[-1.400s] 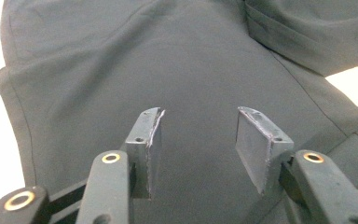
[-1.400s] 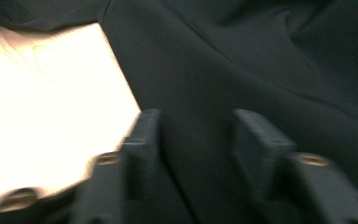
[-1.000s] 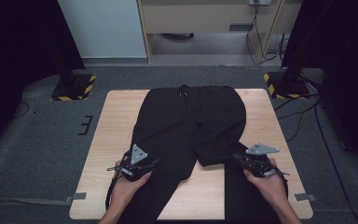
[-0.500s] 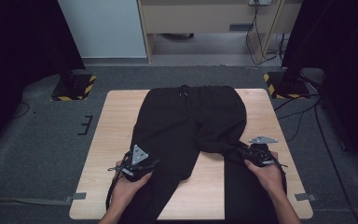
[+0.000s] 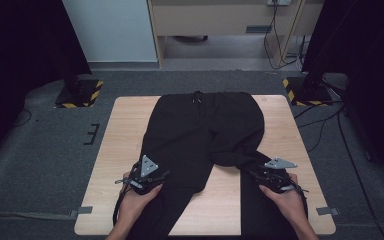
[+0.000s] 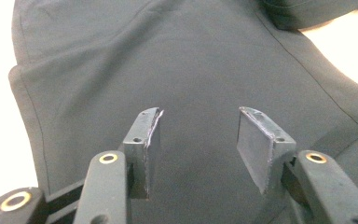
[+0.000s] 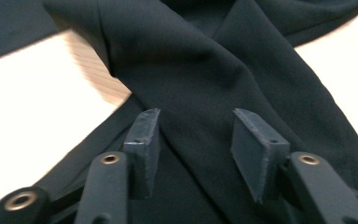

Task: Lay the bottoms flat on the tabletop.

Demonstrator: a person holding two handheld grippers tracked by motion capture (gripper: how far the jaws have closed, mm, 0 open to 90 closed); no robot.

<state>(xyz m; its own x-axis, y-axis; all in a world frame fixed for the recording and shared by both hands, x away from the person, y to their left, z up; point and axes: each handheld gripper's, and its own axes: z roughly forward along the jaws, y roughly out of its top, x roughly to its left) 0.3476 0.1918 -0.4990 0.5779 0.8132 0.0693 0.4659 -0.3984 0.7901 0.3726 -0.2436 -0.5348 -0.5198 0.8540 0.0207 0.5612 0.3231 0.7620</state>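
Black trousers (image 5: 205, 130) lie on the wooden table (image 5: 125, 135), waistband at the far side and legs toward me. The right leg (image 7: 223, 70) is twisted over itself near the crotch. My left gripper (image 5: 152, 176) rests over the left leg (image 6: 121, 60), and its jaws (image 6: 198, 116) stand open with flat cloth beneath and nothing pinched. My right gripper (image 5: 260, 174) hovers low over the twisted fold. Its jaws (image 7: 196, 116) have just been opening and stand apart, the fold lying between them with the pads off it.
Two black stands with yellow-and-black striped bases (image 5: 77, 94) (image 5: 305, 91) flank the table's far corners. Cables (image 5: 330, 120) trail over the grey floor at the right. Both trouser legs hang over the near edge. Bare wood (image 5: 225, 200) shows between the legs.
My right gripper has sunk toward the twisted trouser leg. The left gripper and the trousers have stayed where they were.
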